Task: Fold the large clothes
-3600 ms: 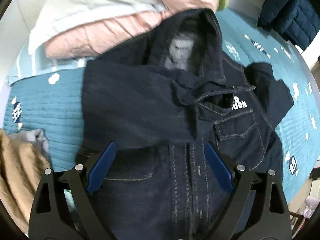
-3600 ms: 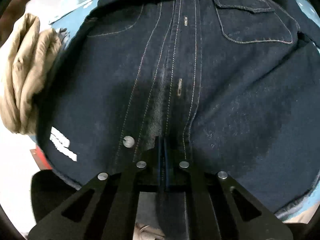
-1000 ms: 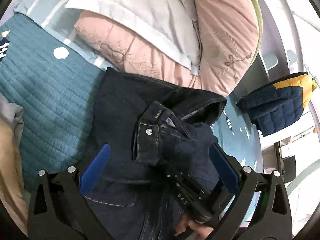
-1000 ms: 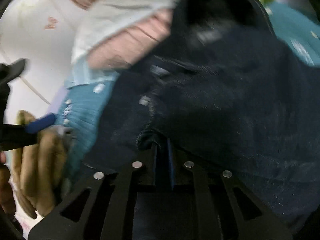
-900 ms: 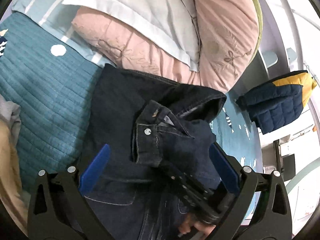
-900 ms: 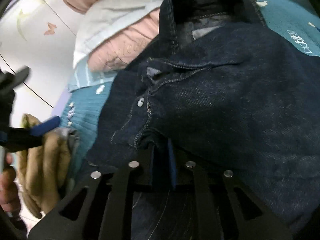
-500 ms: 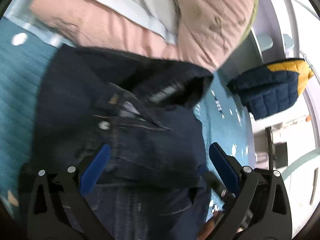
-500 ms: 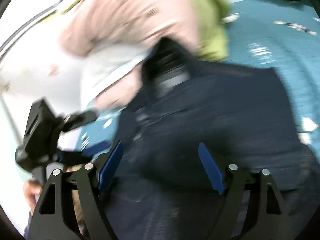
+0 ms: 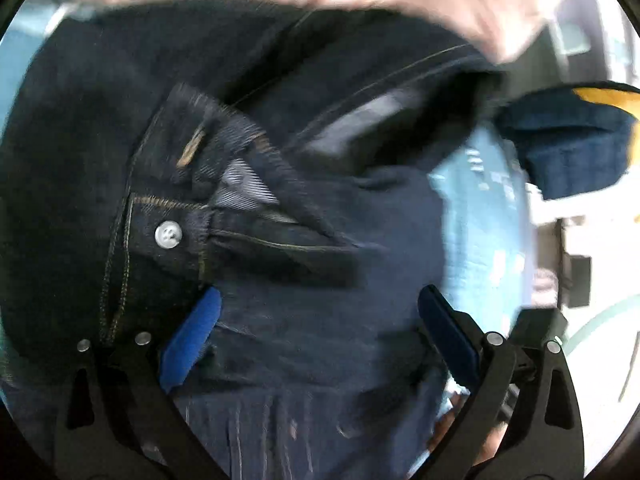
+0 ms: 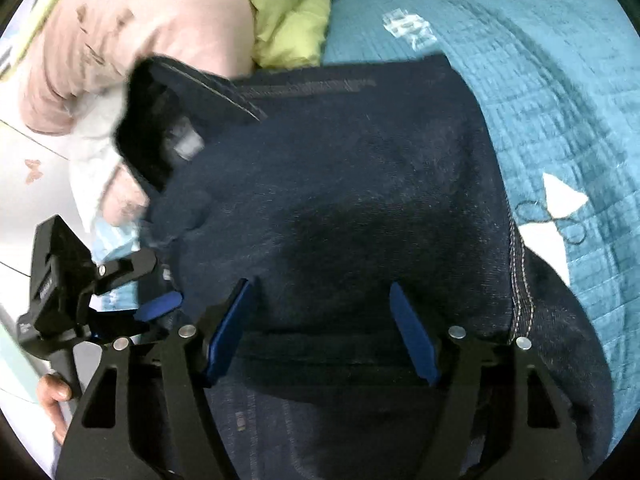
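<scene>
A dark denim jacket (image 10: 344,184) lies folded on the teal quilt (image 10: 540,64), its lower half laid up over the chest. In the left wrist view the jacket (image 9: 304,312) fills the frame, with a sleeve cuff and its silver button (image 9: 168,234) at centre left. My left gripper (image 9: 320,336) is open and empty just above the folded denim; it also shows at the left of the right wrist view (image 10: 132,300). My right gripper (image 10: 322,332) is open and empty over the folded edge. The collar (image 10: 160,136) points toward the pillows.
Pink and white pillows (image 10: 132,28) and a lime green cushion (image 10: 288,12) lie beyond the collar. A navy and yellow puffer jacket (image 9: 576,140) sits at the far right. The quilt is bare to the right of the jacket.
My right gripper has let go of the jacket hem and opened, after carrying it up over the chest. My left gripper has moved closer over the cuff.
</scene>
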`<state>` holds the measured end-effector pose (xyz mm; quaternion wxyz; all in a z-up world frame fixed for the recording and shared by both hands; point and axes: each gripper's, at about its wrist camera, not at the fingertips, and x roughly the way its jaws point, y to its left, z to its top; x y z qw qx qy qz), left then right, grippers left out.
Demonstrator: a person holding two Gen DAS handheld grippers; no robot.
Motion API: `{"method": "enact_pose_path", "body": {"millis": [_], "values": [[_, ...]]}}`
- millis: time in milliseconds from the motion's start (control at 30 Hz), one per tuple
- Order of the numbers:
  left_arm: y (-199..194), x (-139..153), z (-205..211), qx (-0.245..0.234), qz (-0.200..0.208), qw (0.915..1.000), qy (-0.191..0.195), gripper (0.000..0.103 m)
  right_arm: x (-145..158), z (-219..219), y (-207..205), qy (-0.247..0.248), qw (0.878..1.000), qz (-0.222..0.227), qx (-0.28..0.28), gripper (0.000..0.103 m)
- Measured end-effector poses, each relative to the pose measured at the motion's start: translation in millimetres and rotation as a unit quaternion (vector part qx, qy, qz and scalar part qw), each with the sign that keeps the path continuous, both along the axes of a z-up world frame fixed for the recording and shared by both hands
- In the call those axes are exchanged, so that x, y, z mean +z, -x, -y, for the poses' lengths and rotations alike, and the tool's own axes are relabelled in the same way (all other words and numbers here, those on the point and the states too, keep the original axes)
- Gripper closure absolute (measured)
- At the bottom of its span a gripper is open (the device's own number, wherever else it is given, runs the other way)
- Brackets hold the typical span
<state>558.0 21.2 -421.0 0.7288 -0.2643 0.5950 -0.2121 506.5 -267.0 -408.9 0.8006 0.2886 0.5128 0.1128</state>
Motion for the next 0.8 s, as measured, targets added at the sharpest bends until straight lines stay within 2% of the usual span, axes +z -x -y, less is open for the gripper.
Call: {"method": "enact_pose_path", "body": {"millis": [67, 133, 200, 267, 300, 433, 567, 800], "values": [[-2, 28, -16, -0.004, 0.036, 0.9993, 0.007, 0.005, 19, 14, -4, 0.01, 1.0, 0.025, -0.014, 0.035], [-12, 54, -42, 0.018, 0.073, 0.9971, -0.011, 0.005, 26, 26, -16, 0.031, 0.999, 0.03, -0.027, 0.033], [-27, 62, -67, 0.049, 0.081, 0.9943, -0.049, 0.005, 26, 37, -30, 0.062, 0.997, 0.019, -0.036, 0.033], [-43, 55, -88, 0.083, 0.058, 0.9895, -0.103, 0.005, 18, 49, -46, 0.086, 0.995, 0.002, -0.04, 0.033], [-54, 47, -101, 0.107, 0.038, 0.9845, -0.134, 0.005, 14, 53, -56, 0.094, 0.995, -0.009, -0.037, 0.033], [-77, 21, -124, 0.137, -0.006, 0.9746, -0.177, 0.005, 2, 65, -80, 0.108, 0.993, -0.029, -0.046, 0.033], [-97, 2, -111, 0.109, -0.012, 0.9654, -0.237, 0.005, -6, 64, -90, 0.128, 0.99, -0.036, -0.042, 0.033], [-123, -16, -78, 0.073, -0.006, 0.9571, -0.28, 0.005, -19, 63, -112, 0.158, 0.985, -0.052, -0.039, 0.033]]}}
